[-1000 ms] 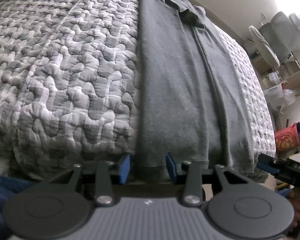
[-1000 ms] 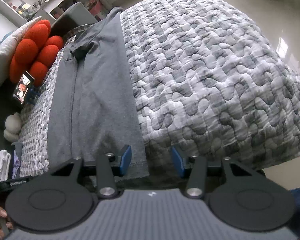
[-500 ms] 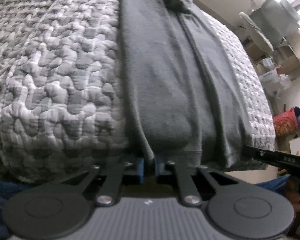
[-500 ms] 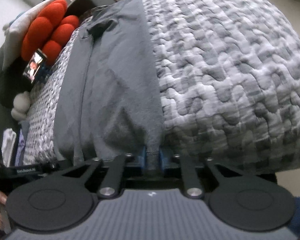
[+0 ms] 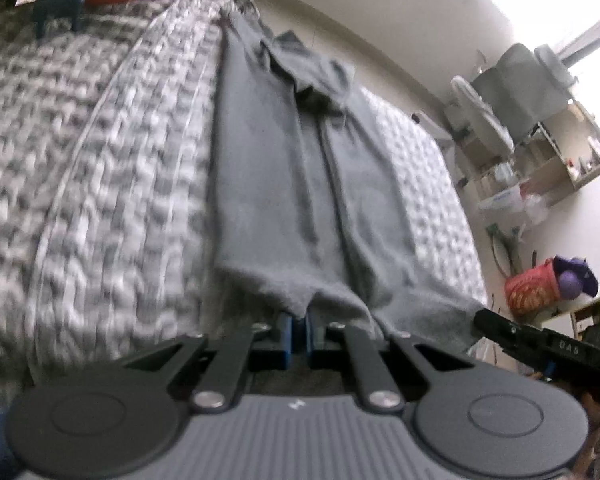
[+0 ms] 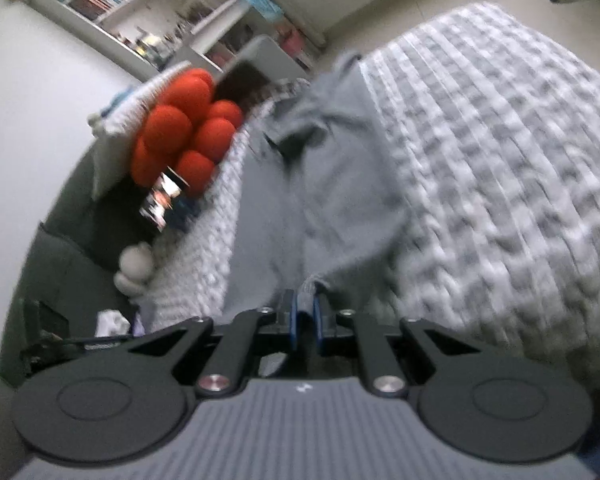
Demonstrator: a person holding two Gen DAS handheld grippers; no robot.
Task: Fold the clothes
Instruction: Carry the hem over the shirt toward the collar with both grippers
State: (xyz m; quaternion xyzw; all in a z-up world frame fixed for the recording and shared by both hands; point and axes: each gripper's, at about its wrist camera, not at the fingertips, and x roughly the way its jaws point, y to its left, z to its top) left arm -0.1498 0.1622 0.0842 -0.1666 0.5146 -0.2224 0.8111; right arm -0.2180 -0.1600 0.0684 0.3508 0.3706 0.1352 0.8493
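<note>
Gripping the shirt (image 5: pixel 300 200) hem at the bed's near edge, left gripper (image 5: pixel 299 334) has blue pads clamped on the fabric. Shirt lies lengthwise down the quilt (image 5: pixel 100 200), collar toward the far end, near hem bunched and lifted. Right gripper (image 6: pixel 306 320) is likewise pinched on the hem's other corner. Red cushion (image 6: pixel 184 132) sits at the bed's far left corner. Both views blurred.
</note>
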